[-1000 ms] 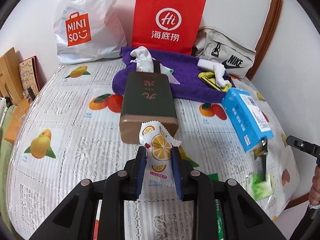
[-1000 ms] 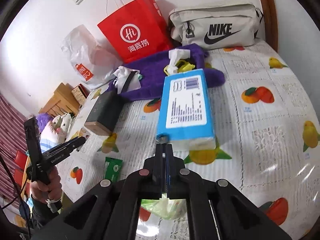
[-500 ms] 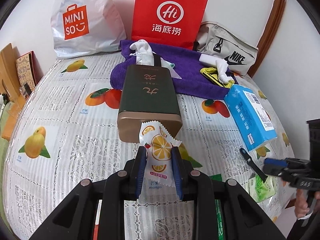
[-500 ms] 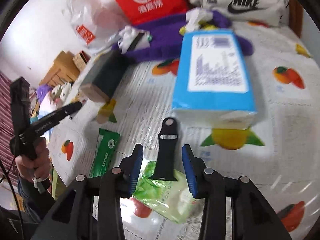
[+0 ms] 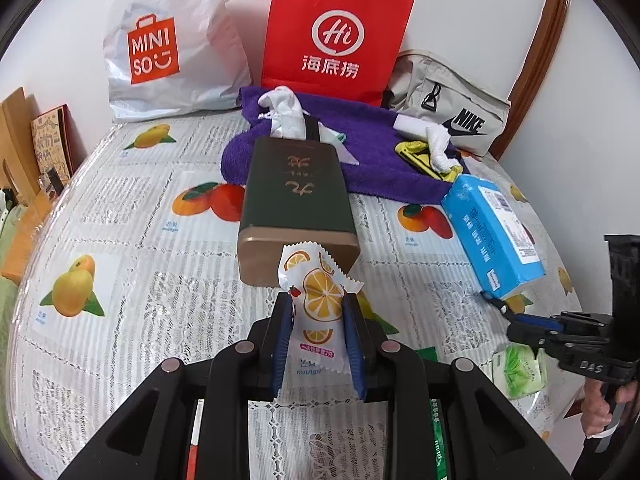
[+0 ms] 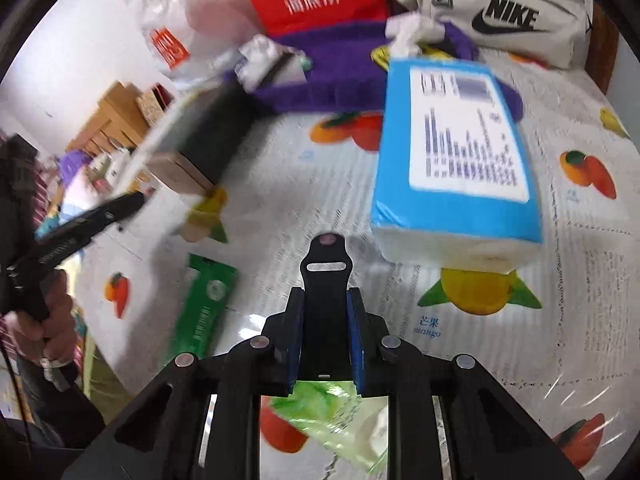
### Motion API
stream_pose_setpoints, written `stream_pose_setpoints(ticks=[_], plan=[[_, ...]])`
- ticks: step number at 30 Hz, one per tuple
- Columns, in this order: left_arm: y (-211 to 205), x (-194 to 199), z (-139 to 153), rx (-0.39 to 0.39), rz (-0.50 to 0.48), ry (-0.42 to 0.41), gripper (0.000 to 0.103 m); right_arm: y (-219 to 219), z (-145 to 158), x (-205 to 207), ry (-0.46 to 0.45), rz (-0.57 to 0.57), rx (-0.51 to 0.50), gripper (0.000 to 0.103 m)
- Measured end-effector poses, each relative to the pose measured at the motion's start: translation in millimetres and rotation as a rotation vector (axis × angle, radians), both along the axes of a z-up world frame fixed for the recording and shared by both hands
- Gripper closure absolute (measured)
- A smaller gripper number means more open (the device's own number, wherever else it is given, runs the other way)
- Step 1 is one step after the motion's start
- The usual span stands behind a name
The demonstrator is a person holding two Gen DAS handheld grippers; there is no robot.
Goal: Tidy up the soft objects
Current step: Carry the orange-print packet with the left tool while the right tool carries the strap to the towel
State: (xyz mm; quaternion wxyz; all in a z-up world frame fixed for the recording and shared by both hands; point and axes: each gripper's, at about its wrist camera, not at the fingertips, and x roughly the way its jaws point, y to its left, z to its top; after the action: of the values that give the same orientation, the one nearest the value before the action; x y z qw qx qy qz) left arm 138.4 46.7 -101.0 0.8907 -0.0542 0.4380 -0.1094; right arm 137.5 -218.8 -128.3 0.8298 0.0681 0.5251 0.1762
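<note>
My left gripper (image 5: pixel 318 308) is shut on a white snack packet (image 5: pixel 308 272) printed with orange slices, held just in front of a dark green tin box (image 5: pixel 298 200). My right gripper (image 6: pixel 326 300) has a black strap (image 6: pixel 326 264) between its blue pads. Its jaws are closing, and both pads touch the strap's sides. Under this gripper lies a light green packet (image 6: pixel 340 412), with a blue tissue pack (image 6: pixel 456 152) just beyond. In the left wrist view the right gripper (image 5: pixel 532 326) hovers low at the right, beside the tissue pack (image 5: pixel 492 232).
A purple towel (image 5: pixel 380 160) with white cloths (image 5: pixel 284 112) lies at the back. Behind it stand a red paper bag (image 5: pixel 336 32), a white plastic bag (image 5: pixel 168 40) and a grey Nike bag (image 5: pixel 448 112). A green sachet (image 6: pixel 204 308) lies left of the right gripper.
The right gripper opened, sank toward the tabletop with the black strap lying flat between its jaws, then closed in on the strap's sides. The left gripper and its packet stayed put.
</note>
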Motion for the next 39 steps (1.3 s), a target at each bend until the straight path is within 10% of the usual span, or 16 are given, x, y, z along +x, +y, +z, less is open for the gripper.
stream_pose_setpoints(ticks=[39], plan=[[-3.2, 133.3, 38.6, -0.043, 0.067, -0.006, 0.078, -52.3, 69.6, 149.7, -0.233, -0.116, -0.04, 0.082]])
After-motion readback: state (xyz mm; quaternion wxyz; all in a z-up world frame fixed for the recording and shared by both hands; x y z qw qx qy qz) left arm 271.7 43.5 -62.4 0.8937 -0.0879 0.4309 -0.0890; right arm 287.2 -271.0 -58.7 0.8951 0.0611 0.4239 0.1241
